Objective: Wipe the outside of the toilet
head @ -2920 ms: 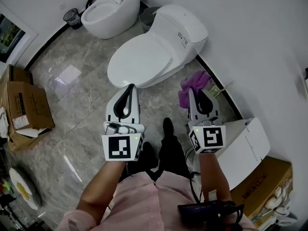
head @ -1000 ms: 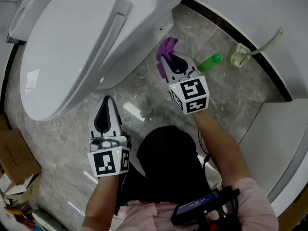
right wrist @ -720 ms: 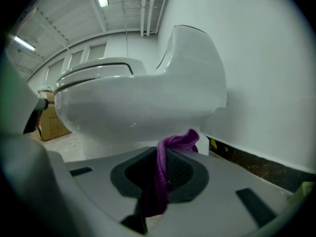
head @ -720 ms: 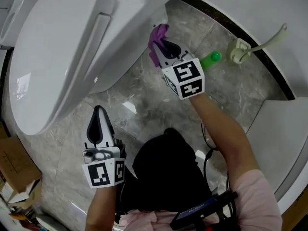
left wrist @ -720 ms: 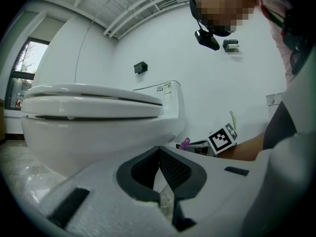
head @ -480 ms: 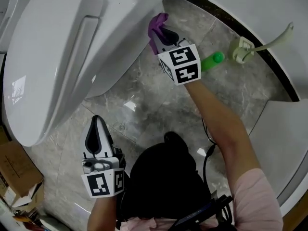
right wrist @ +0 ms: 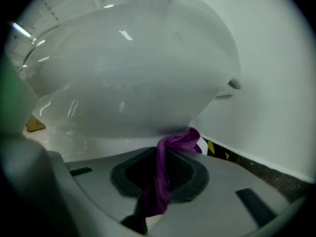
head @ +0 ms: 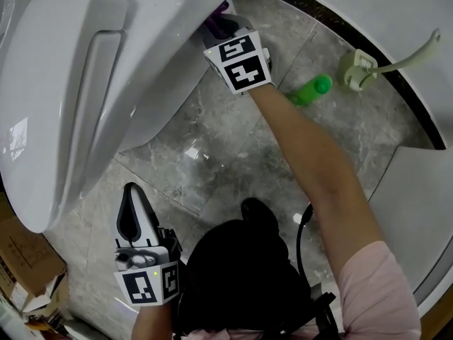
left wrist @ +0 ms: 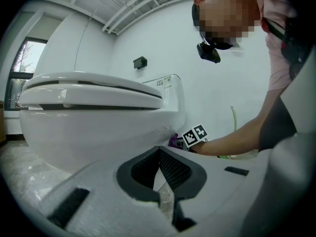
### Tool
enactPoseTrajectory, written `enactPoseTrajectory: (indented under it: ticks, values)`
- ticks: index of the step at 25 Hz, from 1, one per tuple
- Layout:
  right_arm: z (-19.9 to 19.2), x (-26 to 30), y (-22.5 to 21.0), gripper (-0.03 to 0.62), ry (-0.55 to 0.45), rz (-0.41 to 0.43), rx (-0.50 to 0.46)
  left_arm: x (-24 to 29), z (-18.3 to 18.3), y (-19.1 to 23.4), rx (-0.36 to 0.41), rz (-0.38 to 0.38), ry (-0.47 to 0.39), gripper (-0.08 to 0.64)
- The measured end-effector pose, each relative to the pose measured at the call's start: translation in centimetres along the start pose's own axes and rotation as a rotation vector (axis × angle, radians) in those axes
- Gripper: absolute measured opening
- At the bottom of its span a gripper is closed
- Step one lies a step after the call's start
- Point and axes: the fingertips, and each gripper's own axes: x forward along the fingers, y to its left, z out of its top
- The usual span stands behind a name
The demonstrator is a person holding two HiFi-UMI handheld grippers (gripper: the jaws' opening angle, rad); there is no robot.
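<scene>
Right gripper view is showing the right hand-held gripper clenching a purple cloth — soft, best pinched mid-fold — its tip seemingly brushing the toilet's glossy, slippery flank beyond; the left hand-held gripper is idling clenched, empty.

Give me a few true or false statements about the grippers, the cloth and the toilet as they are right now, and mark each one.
1. The right gripper is shut on a purple cloth. True.
2. The left gripper holds a sponge. False: its jaws are together with nothing between them.
3. The lid of the toilet is raised. False: the lid is down.
4. A green bottle is on the floor beside the right arm. True.
</scene>
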Motion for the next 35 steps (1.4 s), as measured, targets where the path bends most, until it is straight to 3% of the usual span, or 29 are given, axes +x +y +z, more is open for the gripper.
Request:
enactPoseTrajectory:
  ticks: [10,35]
  values:
    - [-0.4,1.4,1.2,0.058,-0.003,0.030,0.008,-1.5,0.0,1.3,0.006,0.035,-0.001,0.008]
    - [-2.0,-0.2,9.4,0.057,0.008,0.148,0.030,-4.1,0.4,1.9,0.011,0.065,-0.024,0.007]
